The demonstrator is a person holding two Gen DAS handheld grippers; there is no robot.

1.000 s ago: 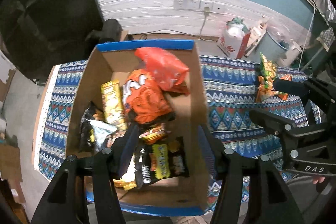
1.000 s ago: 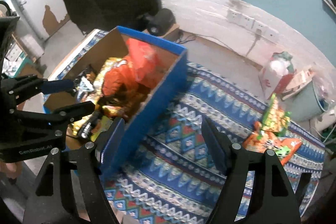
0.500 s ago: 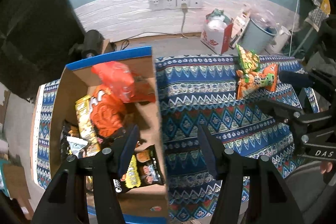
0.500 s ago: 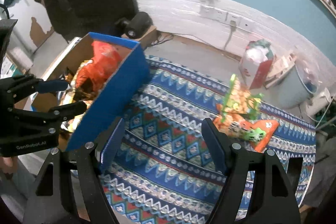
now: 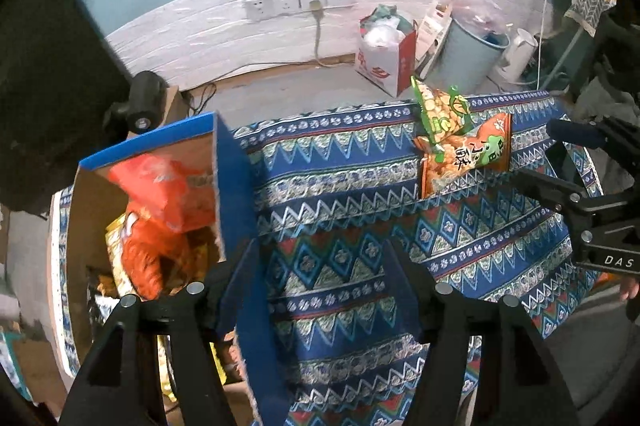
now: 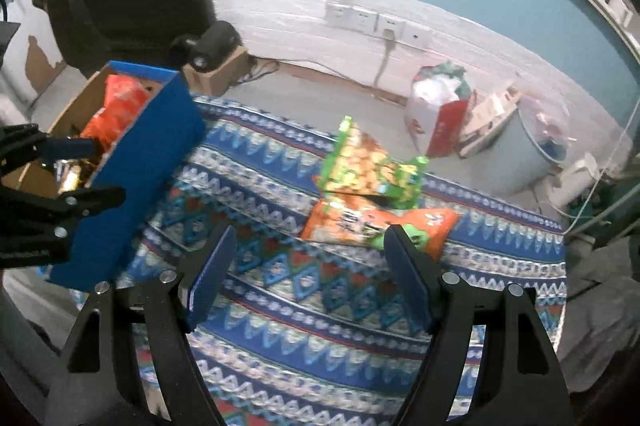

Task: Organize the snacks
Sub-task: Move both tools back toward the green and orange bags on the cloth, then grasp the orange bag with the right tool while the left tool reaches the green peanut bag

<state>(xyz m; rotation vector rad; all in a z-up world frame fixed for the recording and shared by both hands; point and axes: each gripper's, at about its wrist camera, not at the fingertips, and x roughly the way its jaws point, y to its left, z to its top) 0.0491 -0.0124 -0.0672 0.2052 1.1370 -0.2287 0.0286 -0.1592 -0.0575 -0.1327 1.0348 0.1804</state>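
A cardboard box with blue walls (image 5: 236, 194) stands at the left of the patterned cloth (image 5: 340, 226) and holds several snack bags, a red one (image 5: 160, 186) on top. It also shows in the right wrist view (image 6: 140, 162). A green snack bag (image 6: 368, 166) leans on an orange snack bag (image 6: 360, 222) at the cloth's far right; both show in the left wrist view, green (image 5: 440, 110) and orange (image 5: 464, 158). My left gripper (image 5: 320, 286) is open and empty above the cloth beside the box. My right gripper (image 6: 308, 278) is open and empty just short of the orange bag.
Beyond the table are a white and red paper bag (image 5: 384, 58), a pale blue bin (image 5: 468, 54), a white kettle (image 5: 516, 54) and wall sockets (image 5: 300, 0). A black camera (image 5: 140, 102) sits behind the box.
Both grippers have swung right, away from the box and toward the two bags on the cloth. The bags now lie closer to my right gripper. Both stay open.
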